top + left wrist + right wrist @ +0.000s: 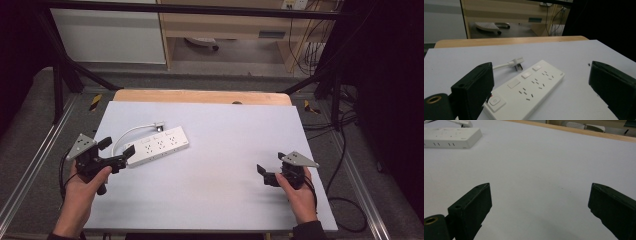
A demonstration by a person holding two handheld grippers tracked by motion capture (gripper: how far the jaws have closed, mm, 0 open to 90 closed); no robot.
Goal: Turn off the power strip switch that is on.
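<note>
White power strip (159,146) lies at ten o'clock; left gripper (119,151), jaws spread, reaches its near end; right gripper (269,167) waits released; next, close squarely.

We see a white power strip (159,146) with white cord and plug (159,125) | pale grey-blue mat (225,195) beneath the strip | light wood table edge (200,96) beyond it | black grippers, left (116,151) and right (270,168), with grey plates

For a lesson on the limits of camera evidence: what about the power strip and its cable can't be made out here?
- Power strip: near end cut off by the bottom edge and left tool jaw, left gripper view.
- Cable: its join to the strip is hidden behind the jaws, high view.
- Plug: prongs too small, high view.
</note>
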